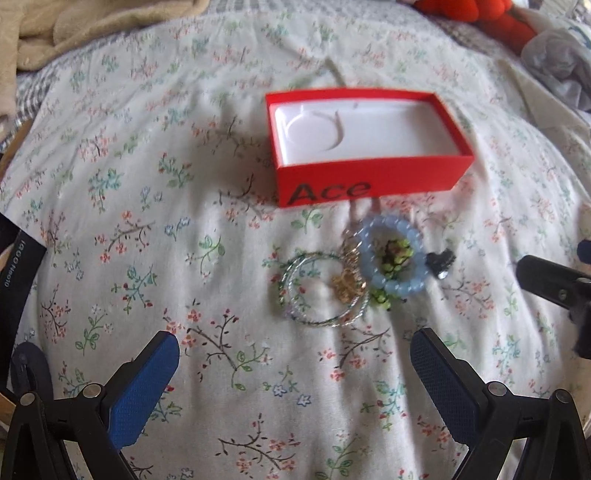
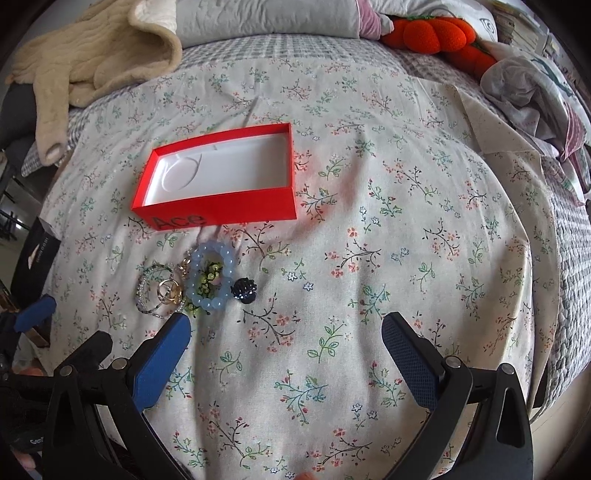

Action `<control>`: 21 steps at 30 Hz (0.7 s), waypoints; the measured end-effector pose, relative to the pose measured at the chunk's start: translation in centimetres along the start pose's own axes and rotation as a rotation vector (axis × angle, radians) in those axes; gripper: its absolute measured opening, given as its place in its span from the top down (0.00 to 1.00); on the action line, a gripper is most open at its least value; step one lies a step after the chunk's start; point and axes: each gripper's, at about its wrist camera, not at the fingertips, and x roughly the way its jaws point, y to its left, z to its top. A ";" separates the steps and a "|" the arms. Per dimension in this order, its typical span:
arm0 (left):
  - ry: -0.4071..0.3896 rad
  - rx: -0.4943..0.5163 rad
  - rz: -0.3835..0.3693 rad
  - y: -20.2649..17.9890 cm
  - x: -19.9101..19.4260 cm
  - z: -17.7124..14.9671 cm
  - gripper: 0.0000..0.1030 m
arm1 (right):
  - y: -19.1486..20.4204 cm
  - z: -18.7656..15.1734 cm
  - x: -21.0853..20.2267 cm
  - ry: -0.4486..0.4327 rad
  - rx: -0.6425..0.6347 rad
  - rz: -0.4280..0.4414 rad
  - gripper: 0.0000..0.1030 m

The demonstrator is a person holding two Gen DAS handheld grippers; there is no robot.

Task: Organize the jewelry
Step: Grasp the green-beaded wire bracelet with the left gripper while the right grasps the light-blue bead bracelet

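Observation:
An open red box [image 1: 365,175] marked "Ace", with a white empty inside, lies on the floral sheet; it also shows in the right wrist view [image 2: 221,212]. In front of it lies a jewelry pile: a light blue bead bracelet [image 1: 395,286] [image 2: 212,301], thin silver bangles [image 1: 317,321] [image 2: 147,295], a gold piece [image 1: 345,284] [image 2: 170,291], green beads [image 1: 397,254] [image 2: 208,280] and a dark hair clip [image 1: 441,262] [image 2: 244,290]. My left gripper [image 1: 295,350] is open, just short of the pile. My right gripper [image 2: 286,334] is open, to the right of the pile.
A beige blanket [image 2: 99,55] lies at the back left. An orange plush [image 2: 439,35] and crumpled clothes [image 2: 532,92] lie at the back right. A dark bag [image 2: 35,262] hangs at the bed's left edge. The floral sheet [image 2: 406,240] covers the bed.

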 end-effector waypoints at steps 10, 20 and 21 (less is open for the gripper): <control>0.064 -0.141 -0.082 3.6 4.4 1.9 0.25 | 0.0 1.9 5.1 0.118 0.050 0.185 0.13; 0.107 -0.151 -0.181 3.9 6.9 4.1 0.61 | 1.5 3.9 8.2 0.170 0.047 0.249 0.41; 0.116 -0.157 -0.195 4.1 7.3 4.3 0.64 | 1.5 4.1 8.4 0.173 0.047 0.255 0.43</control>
